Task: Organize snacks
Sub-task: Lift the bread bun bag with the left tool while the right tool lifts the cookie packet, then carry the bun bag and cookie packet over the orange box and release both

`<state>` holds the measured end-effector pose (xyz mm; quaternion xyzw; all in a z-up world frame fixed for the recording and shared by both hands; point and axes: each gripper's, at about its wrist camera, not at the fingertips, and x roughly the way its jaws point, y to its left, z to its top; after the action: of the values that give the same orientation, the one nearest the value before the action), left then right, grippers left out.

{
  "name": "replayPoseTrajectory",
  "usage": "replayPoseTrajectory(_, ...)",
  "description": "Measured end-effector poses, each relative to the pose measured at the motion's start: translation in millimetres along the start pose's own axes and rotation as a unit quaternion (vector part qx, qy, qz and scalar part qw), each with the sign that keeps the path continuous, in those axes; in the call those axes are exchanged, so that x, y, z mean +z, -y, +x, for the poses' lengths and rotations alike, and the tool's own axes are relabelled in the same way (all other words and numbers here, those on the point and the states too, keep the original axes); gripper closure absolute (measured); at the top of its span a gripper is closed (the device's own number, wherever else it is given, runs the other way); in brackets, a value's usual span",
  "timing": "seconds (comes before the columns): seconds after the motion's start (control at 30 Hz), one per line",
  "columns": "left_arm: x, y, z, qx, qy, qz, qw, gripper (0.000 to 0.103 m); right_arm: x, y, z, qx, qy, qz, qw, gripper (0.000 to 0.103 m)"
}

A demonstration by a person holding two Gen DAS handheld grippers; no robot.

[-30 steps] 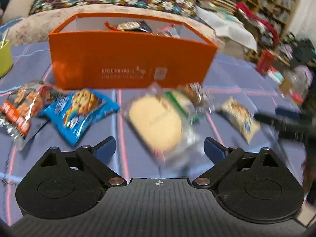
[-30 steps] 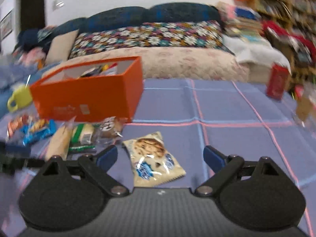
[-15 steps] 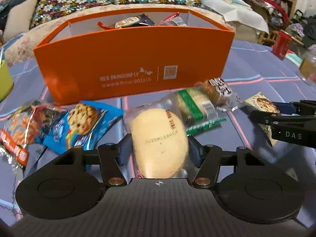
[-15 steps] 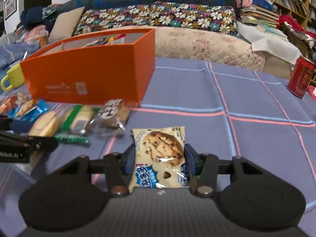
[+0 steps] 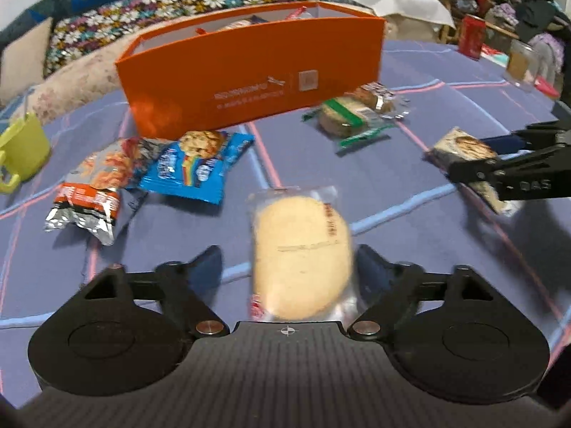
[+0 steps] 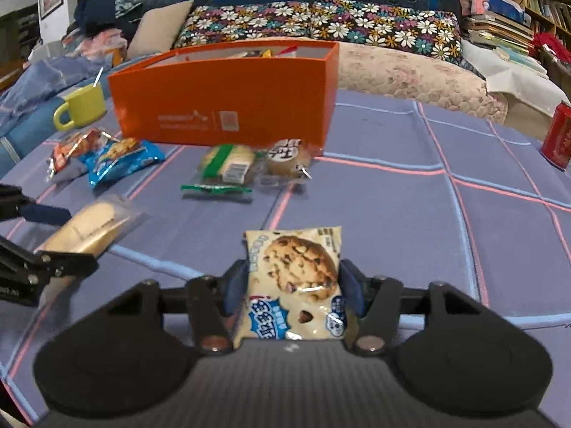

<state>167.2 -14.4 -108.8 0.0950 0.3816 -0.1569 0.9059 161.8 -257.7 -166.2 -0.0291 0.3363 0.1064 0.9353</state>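
Note:
An orange box (image 5: 249, 71) with snacks inside stands at the back of the blue table; it also shows in the right wrist view (image 6: 228, 103). My left gripper (image 5: 289, 264) has its fingers wide apart around a pale bread packet (image 5: 301, 256), which rests against the right finger; the left finger stands clear of it. My right gripper (image 6: 292, 285) is shut on a chocolate chip cookie packet (image 6: 296, 278), held above the table. That packet shows at the right of the left wrist view (image 5: 464, 149).
Loose snacks lie in front of the box: an orange-red chip bag (image 5: 92, 185), a blue cookie packet (image 5: 196, 167), a green-banded sandwich packet (image 5: 346, 117), a brown cake packet (image 6: 289, 157). A yellow-green mug (image 6: 82, 107) stands left, a red can (image 6: 556, 135) right.
Both grippers have lifted and drawn back from the box with their packets. The left gripper's fingers have spread apart from the bread packet. The right gripper stays shut.

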Motion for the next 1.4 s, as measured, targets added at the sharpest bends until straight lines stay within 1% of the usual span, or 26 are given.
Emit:
replayPoseTrajectory(0.03,-0.6,-2.2,0.9,0.001,0.001,-0.004,1.0000,0.044,-0.2,-0.3,0.3,0.002,0.000,0.000,1.000,0.036)
replayPoseTrajectory(0.1,2.7,-4.6,3.0,-0.003,-0.002,-0.015,0.9999,0.044,0.0,-1.1,2.9,0.002,0.000,-0.004,1.000,0.029)
replayPoseTrajectory(0.2,5.6,-5.9,5.0,-0.003,-0.005,-0.021,0.9998,0.044,-0.7,-2.7,4.9,0.001,0.002,-0.010,1.000,0.023)
replayPoseTrajectory(0.37,6.5,-4.5,6.8,-0.003,-0.007,-0.026,0.9996,0.043,-2.0,-1.9,5.2,0.002,0.006,-0.011,1.000,0.022)
replayPoseTrajectory(0.4,6.6,-4.4,7.2,-0.005,-0.006,-0.027,0.9996,0.043,-2.4,-1.5,4.6,0.002,0.006,-0.013,1.000,0.023)
replayPoseTrajectory(0.43,6.4,-4.0,7.6,-0.005,-0.005,-0.027,0.9996,0.045,-3.0,-1.6,3.7,-0.001,0.009,-0.016,1.000,0.025)
replayPoseTrajectory(0.47,6.1,-4.3,7.2,-0.010,-0.001,-0.030,0.9995,0.063,-3.4,-2.1,2.0,-0.002,0.012,-0.021,1.000,0.036)
replayPoseTrajectory(0.5,6.0,-3.9,5.4,-0.011,0.008,-0.030,0.9995,0.078,-3.1,-2.4,-0.3,-0.002,0.015,-0.024,1.000,0.055)
replayPoseTrajectory(0.53,6.8,-2.4,4.0,-0.009,0.013,-0.023,0.9996,0.082,-2.5,-2.8,-1.3,-0.001,0.012,-0.023,1.000,0.053)
replayPoseTrajectory(0.67,8.6,-4.8,3.9,-0.014,0.010,-0.035,0.9992,0.083,0.1,-5.3,-7.8,0.004,0.026,-0.022,0.999,0.053)
replayPoseTrajectory(0.77,7.9,-5.3,-1.5,-0.014,0.015,-0.034,0.9992,0.083,5.1,-6.8,-12.6,0.008,0.038,-0.017,0.999,0.053)
replayPoseTrajectory(0.9,3.9,-4.7,0.9,-0.002,0.011,-0.028,0.9996,0.082,1.6,-10.9,-5.7,0.005,0.024,-0.025,0.999,0.053)
replayPoseTrajectory(0.93,4.1,-3.6,0.4,0.001,0.011,-0.022,0.9997,0.080,-0.4,-10.4,-3.4,0.003,0.018,-0.026,0.999,0.053)
replayPoseTrajectory(1.0,3.5,-1.2,-0.6,0.009,0.012,-0.015,0.9998,0.068,-4.4,-8.1,-2.2,0.004,0.016,-0.023,1.000,0.051)
replayPoseTrajectory(1.03,2.7,0.1,0.1,0.018,0.010,-0.011,0.9997,0.054,-4.8,-6.6,-3.2,0.003,0.015,-0.022,1.000,0.051)
replayPoseTrajectory(1.07,1.3,1.0,0.2,0.023,0.011,-0.007,0.9996,0.053,-5.8,-5.9,-3.8,0.001,0.016,-0.023,1.000,0.051)
replayPoseTrajectory(1.1,-0.5,1.1,-0.5,0.022,0.015,-0.005,0.9996,0.053,-7.1,-4.4,-4.2,0.001,0.017,-0.021,1.000,0.050)
replayPoseTrajectory(1.13,-1.9,-0.4,-1.1,0.014,0.016,-0.009,0.9997,0.061,-8.1,-3.3,-4.4,0.003,0.019,-0.019,1.000,0.050)
replayPoseTrajectory(1.17,-3.1,-3.5,-1.6,-0.002,0.016,-0.015,0.9997,0.076,-8.3,-3.4,-4.5,0.003,0.019,-0.021,1.000,0.050)
replayPoseTrajectory(1.2,-4.0,-6.8,-3.2,-0.019,0.017,-0.022,0.9995,0.082,-8.0,-3.9,-5.1,0.005,0.018,-0.022,1.000,0.051)
replayPoseTrajectory(1.3,-5.6,-10.1,-7.0,-0.022,0.017,-0.010,0.9996,0.083,-5.8,-3.7,-7.7,0.024,0.017,-0.006,1.000,0.052)
replayPoseTrajectory(1.33,-4.3,-12.2,-8.8,-0.023,0.016,-0.014,0.9995,0.083,-3.1,-3.9,-10.6,0.033,0.023,0.003,0.999,0.052)
replayPoseTrajectory(1.4,2.5,-15.8,-17.7,-0.026,0.029,-0.021,0.9990,0.083,9.9,-8.1,-21.6,0.043,0.047,0.011,0.998,0.052)
